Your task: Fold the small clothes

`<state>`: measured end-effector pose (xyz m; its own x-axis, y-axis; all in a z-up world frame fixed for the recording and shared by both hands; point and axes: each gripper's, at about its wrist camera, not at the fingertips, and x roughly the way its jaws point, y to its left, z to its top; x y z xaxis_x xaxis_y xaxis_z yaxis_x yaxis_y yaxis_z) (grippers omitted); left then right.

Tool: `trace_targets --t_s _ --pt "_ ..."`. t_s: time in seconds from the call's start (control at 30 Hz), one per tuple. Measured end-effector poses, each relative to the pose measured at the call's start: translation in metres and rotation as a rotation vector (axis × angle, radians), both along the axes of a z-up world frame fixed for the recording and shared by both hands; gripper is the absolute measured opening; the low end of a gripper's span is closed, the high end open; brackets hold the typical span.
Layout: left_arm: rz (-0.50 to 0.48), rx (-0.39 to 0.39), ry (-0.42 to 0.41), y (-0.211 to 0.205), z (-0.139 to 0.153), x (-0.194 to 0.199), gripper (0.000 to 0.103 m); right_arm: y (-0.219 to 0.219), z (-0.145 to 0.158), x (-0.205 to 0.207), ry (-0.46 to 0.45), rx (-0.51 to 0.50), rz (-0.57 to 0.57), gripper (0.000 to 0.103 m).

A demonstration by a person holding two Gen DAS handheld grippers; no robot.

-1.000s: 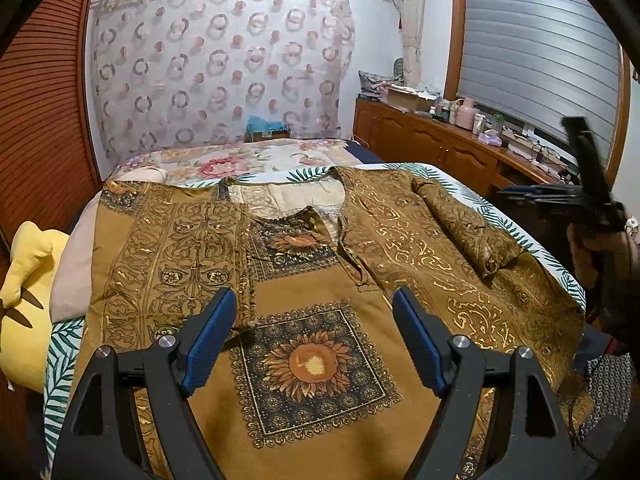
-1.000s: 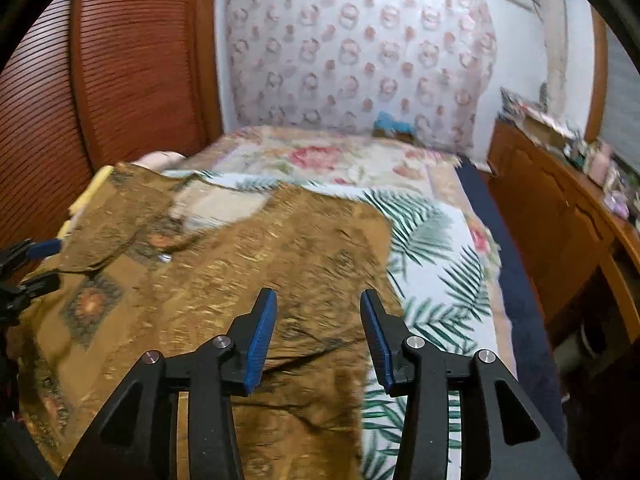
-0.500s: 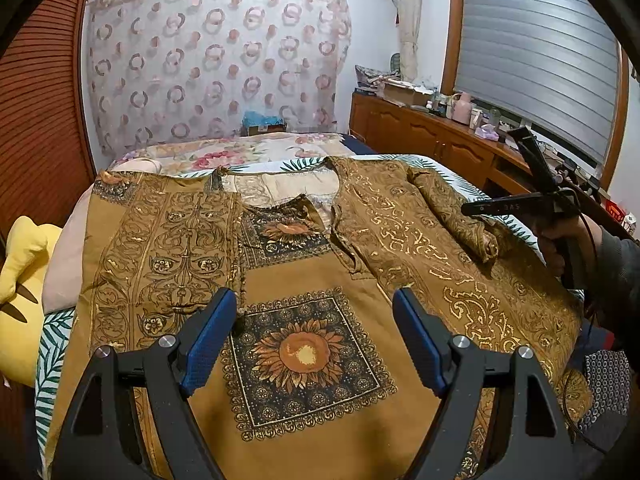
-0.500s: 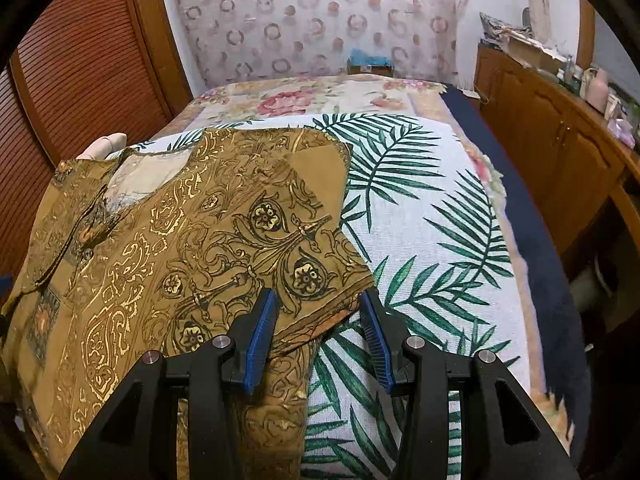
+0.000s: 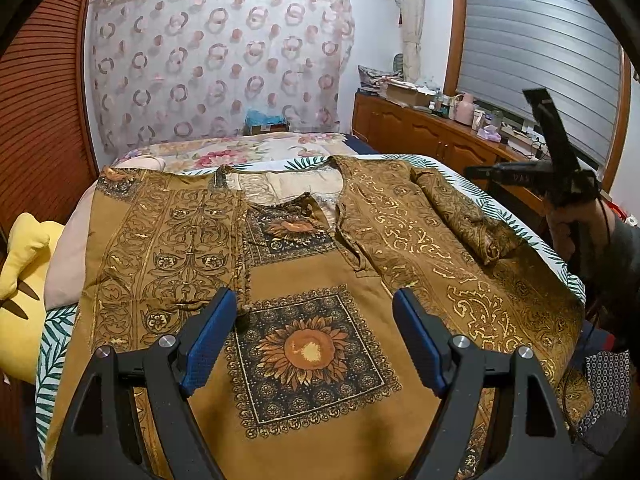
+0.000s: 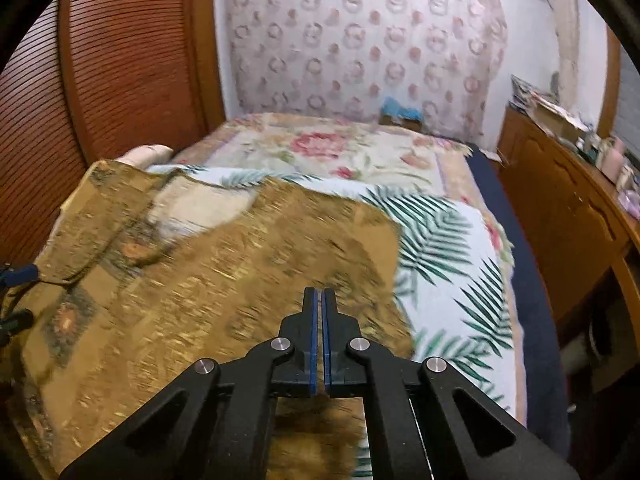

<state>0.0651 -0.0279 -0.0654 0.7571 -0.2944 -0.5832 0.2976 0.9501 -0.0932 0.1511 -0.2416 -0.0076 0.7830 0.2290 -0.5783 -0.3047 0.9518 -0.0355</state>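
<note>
My left tool [image 5: 312, 336]: fingers wide apart, hovering above the shirt [image 5: 304, 280]; my right tool [image 6: 320, 300]: fingers together, gripping nothing I can see. Shirt lies across the bed [image 6: 440, 264], both sleeves folded inward; I judge the body folds remain undone.

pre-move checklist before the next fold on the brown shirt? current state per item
1. Left gripper open: ok, fingers wide apart over the sunflower print, gripping nothing.
2. Right gripper ready to grasp: not ok, fingers pressed together; no cloth visible between them.
3. Right gripper clear of cloth: ok in the left wrist view, held up beside the bed.
4. Right sleeve folded in: ok, it lies across the shirt body.
5. Left sleeve folded in: ok, a panel lies folded over the left side.
6. Cloth settled: cannot tell, right wrist view is motion-blurred.
</note>
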Motion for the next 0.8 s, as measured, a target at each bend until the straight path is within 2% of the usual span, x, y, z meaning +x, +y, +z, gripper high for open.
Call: trace_targets --t_s 0.13,0.2,0.23,0.27,0.33,0.37,0.5,0.63,0.7,0.73,0.8 --pt "0.004 -0.002 0.001 0.003 0.0 -0.001 0.081 0.004 0.003 -0.001 -0.02 0.0 -0.008 0.004" --pt "0.004 -0.004 0.002 0.003 0.0 0.0 0.081 0.0 -0.002 0.004 -0.017 -0.04 -0.064 0.018" --pt "0.003 -0.005 0.003 0.003 -0.001 0.0 0.081 -0.003 -0.006 0.008 -0.011 -0.058 -0.089 0.028" --pt "0.002 -0.006 0.004 0.003 -0.001 -0.001 0.081 -0.006 -0.01 0.014 -0.002 -0.068 -0.101 0.044" --pt "-0.001 -0.005 0.009 0.003 -0.002 -0.001 0.081 -0.016 -0.023 0.022 0.015 -0.108 -0.138 0.061" --pt "-0.004 -0.006 0.011 0.002 -0.003 -0.001 0.081 -0.022 -0.028 0.027 0.029 -0.11 -0.15 0.061" --pt "-0.014 -0.011 0.027 -0.001 -0.007 -0.001 0.081 -0.045 -0.053 0.041 0.126 -0.057 -0.169 0.061" --pt "-0.016 0.003 0.035 -0.006 -0.01 -0.001 0.081 -0.056 -0.061 0.044 0.152 0.015 -0.138 0.06" --pt "-0.022 0.007 0.034 -0.008 -0.011 -0.001 0.081 -0.058 -0.061 0.045 0.144 0.017 -0.108 0.046" --pt "-0.024 0.006 0.034 -0.009 -0.011 -0.001 0.081 -0.058 -0.061 0.045 0.144 0.023 -0.09 0.029" --pt "-0.025 0.009 0.034 -0.01 -0.011 -0.001 0.081 -0.054 -0.059 0.046 0.153 0.021 -0.068 0.013"
